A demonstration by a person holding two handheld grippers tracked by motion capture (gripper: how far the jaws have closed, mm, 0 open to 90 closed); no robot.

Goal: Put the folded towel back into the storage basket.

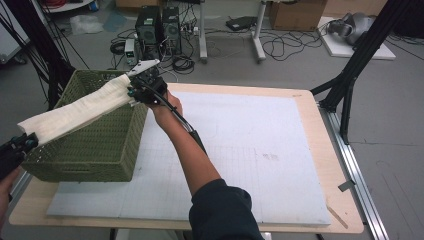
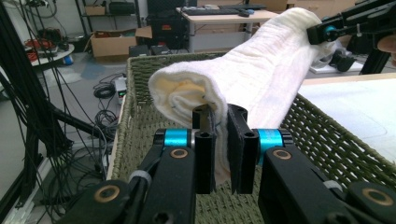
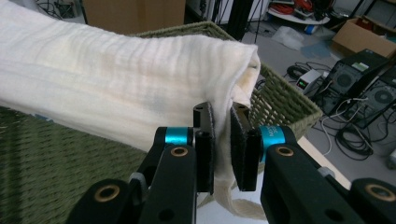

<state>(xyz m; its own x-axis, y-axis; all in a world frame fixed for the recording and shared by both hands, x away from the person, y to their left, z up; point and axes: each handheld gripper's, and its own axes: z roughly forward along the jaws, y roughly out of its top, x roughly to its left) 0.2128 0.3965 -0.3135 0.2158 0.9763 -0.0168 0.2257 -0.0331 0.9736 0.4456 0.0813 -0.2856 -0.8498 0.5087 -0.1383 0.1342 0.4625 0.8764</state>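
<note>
A folded cream towel (image 1: 80, 109) stretches between both grippers, held in the air over a green woven basket (image 1: 95, 150) at the table's left. My left gripper (image 1: 27, 142) is shut on the towel's near end (image 2: 187, 93) by the basket's front left corner. My right gripper (image 1: 134, 92) is shut on the far end (image 3: 233, 70) above the basket's back right corner. In the left gripper view the towel (image 2: 261, 70) runs up to the right gripper (image 2: 327, 30). In the right gripper view the towel (image 3: 107, 79) hangs over the basket (image 3: 56, 172).
The basket stands on a white mat (image 1: 250, 145) covering a wooden table (image 1: 320, 120). Computer towers (image 1: 159, 27) and cables (image 1: 285, 45) lie on the floor behind. A black frame leg (image 1: 350, 85) stands at the table's right.
</note>
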